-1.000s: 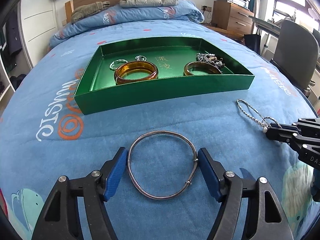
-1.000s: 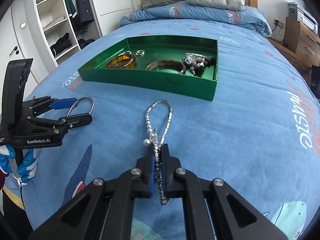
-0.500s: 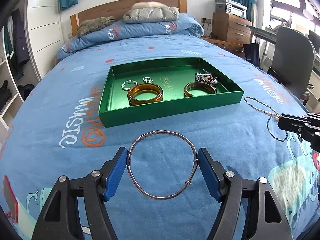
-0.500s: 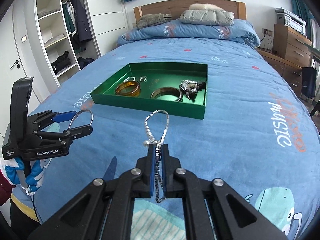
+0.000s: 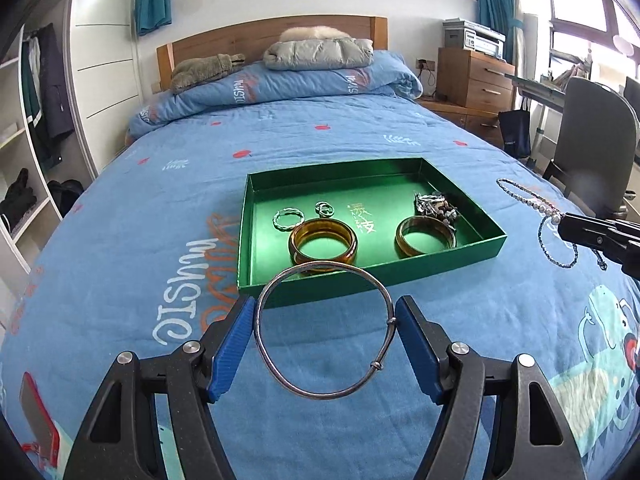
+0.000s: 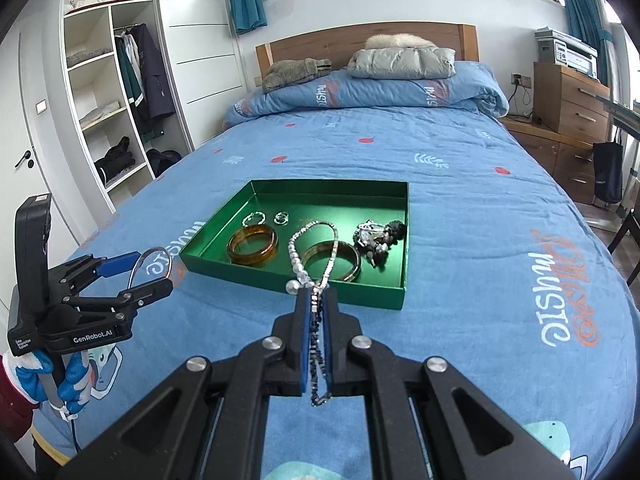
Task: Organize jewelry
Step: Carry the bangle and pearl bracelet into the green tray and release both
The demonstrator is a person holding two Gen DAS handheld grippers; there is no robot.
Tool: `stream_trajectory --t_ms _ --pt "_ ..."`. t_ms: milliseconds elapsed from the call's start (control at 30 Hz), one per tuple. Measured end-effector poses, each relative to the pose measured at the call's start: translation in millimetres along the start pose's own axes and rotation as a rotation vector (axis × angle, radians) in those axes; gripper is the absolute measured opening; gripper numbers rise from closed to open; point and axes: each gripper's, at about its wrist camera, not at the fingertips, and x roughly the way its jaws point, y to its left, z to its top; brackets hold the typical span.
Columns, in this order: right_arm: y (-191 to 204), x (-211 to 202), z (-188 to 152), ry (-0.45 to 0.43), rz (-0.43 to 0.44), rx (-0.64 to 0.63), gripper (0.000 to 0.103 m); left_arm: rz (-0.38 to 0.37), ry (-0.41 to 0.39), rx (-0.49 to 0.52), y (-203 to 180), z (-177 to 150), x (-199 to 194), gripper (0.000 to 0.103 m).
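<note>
Both of my grippers have risen off the bedspread since a second ago, and the green tray (image 5: pixel 472 249) now sits lower and farther off in both views, its floor open to me from above. Nearest in the left wrist view, my left gripper (image 5: pixel 325 326) holds the thin silver bangle (image 5: pixel 325 326) across its width, the blue pads (image 5: pixel 234 346) pressed to its left and right sides, jaws standing wide because the hoop fills them; the hoop lies roughly flat, its far rim overlapping the tray's near wall in this view. In the right wrist view my right gripper (image 6: pixel 316 334) is pinched nearly closed on the beaded necklace (image 6: pixel 314 240), one loop arching forward toward the tray, a dark strand hanging behind the pads. Both tongs are held level above the blue duvet (image 6: pixel 480 208), pointing at the headboard, left tool out to the left and the right one out to the right of the tray. I judge this to be the carry stage: two pieces picked up, neither yet dropped in. Beyond the tips, the tray already holds two amber bangles (image 5: pixel 322 246), a twisted silver ring (image 5: pixel 288 218), a small ring pair (image 5: pixel 325 208) and a tangled bead cluster (image 5: pixel 434 206) at its far right. The next move calls for bringing each piece over a bare patch of green, the left side looking freest, lowering, then opening so the necklace does not snag on the wall. Far off, pillows (image 6: pixel 400 62) rest against the headboard.
</note>
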Motion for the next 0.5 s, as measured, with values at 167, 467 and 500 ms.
stream_trajectory --t_ms 167,467,500 --pt "-5 26 21 -0.011 -0.014 0.024 0.005 0.022 -0.011 -0.011 6 21 16 0.071" --pt "-23 86 41 0.033 -0.043 0.082 0.005 0.082 -0.007 -0.024 11 52 61 0.071" --pt "-26 93 40 0.045 -0.044 0.089 0.005 0.085 0.002 -0.030 12 54 68 0.071"
